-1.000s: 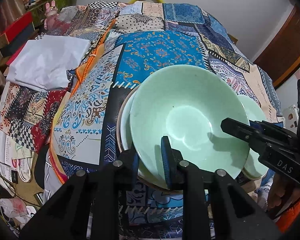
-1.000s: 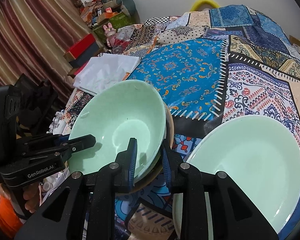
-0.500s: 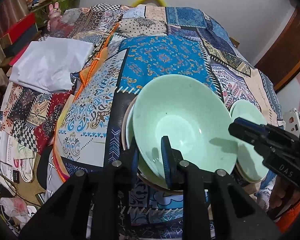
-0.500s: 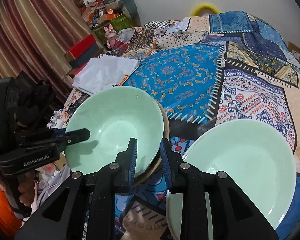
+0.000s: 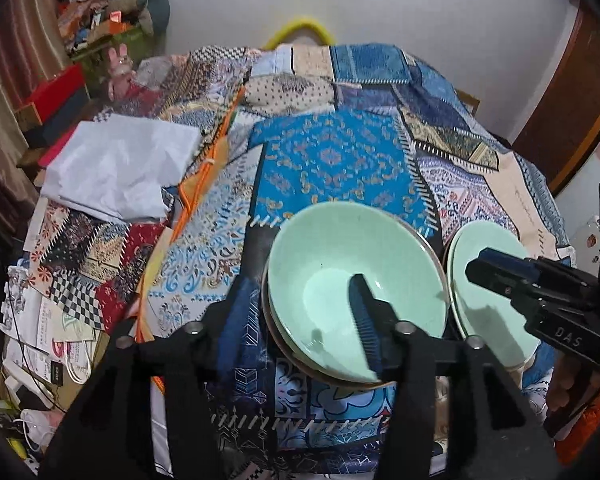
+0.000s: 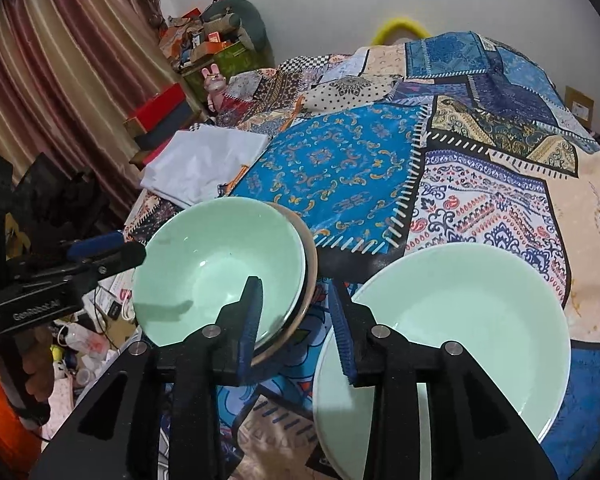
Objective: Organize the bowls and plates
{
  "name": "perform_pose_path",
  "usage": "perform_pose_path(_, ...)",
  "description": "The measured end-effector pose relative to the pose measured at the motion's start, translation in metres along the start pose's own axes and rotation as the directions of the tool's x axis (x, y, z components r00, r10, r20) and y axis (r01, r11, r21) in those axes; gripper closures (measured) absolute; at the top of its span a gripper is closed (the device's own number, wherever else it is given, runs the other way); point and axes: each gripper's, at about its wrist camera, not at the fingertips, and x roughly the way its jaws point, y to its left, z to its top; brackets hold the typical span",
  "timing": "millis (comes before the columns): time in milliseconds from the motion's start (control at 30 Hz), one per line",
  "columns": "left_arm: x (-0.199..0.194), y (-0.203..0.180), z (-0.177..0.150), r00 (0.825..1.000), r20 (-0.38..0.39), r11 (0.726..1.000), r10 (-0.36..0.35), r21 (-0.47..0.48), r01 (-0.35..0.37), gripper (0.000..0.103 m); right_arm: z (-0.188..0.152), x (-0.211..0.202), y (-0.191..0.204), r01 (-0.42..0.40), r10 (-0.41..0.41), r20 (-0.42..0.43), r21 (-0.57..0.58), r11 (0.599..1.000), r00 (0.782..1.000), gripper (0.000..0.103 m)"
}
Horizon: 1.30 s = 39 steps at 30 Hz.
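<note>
Patchwork cloth (image 5: 336,160) covered the bed, and near its front edge a pale green bowl (image 5: 352,276) sat on top of a small stack whose brown-rimmed lower dish (image 6: 309,264) showed only as a thin crescent. Just beside it to the right lay a wide green plate (image 6: 460,320). From the left wrist view that plate (image 5: 480,280) was mostly hidden behind the right gripper (image 5: 496,270), so only its near half could be seen; the right wrist view showed almost all of it, cut off at the bottom by the gripper's own body. The left gripper (image 5: 296,320) stood with its fingers wide apart, one pad inside the bowl and the other outside the rim to the left, though that outer finger was dark and blurred against the cloth. Whether the inner pad touched the bowl could not be told. The right gripper (image 6: 296,316) was likewise spread, one finger over the bowl (image 6: 220,268) and the other over the plate's near edge, neither pinching anything. Only the right wrist view caught the left gripper (image 6: 112,252) from the side, its tips at the bowl's left rim. A folded white sheet (image 5: 116,168) lay well apart at the bed's left, and a yellow ring (image 6: 400,28) peeked over the far edge.
</note>
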Motion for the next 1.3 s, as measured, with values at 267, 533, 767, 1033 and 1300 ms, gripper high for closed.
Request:
perform_pose_path(267,0.022,0.019,-0.015,0.996,-0.083,0.998,-0.016,-0.058,0.011,0.046,-0.003,0.019,0.003,0.003,-0.004,-0.049,-0.012,1.0,0.999,0.068)
perform_pose_path(533,0.052,0.023,-0.028,0.982,-0.156,0.989,-0.107,-0.114,0.09,0.045,-0.004,0.037,0.008,-0.001,-0.002,-0.097,-0.028,1.0,0.995,0.068)
perform_pose_path(767,0.071,0.027,-0.033,0.974,-0.189,0.985,-0.124,-0.146,0.097,0.041,-0.005,0.05,0.014,-0.006,0.001,-0.121,-0.038,0.999,0.993,0.065)
perform_pose_path(1033,0.078,0.03,-0.03,0.971,-0.186,0.98,-0.149,-0.162,0.12,0.051,-0.004,0.069,0.012,-0.014,0.011,-0.164,-0.018,1.0,0.986,0.066)
perform_pose_path(1300,0.074,0.023,-0.029,0.974,-0.171,0.983,-0.148,-0.135,0.126,0.063,-0.006,0.069,0.014,0.007,-0.011,-0.151,-0.03,1.0,0.988,0.069)
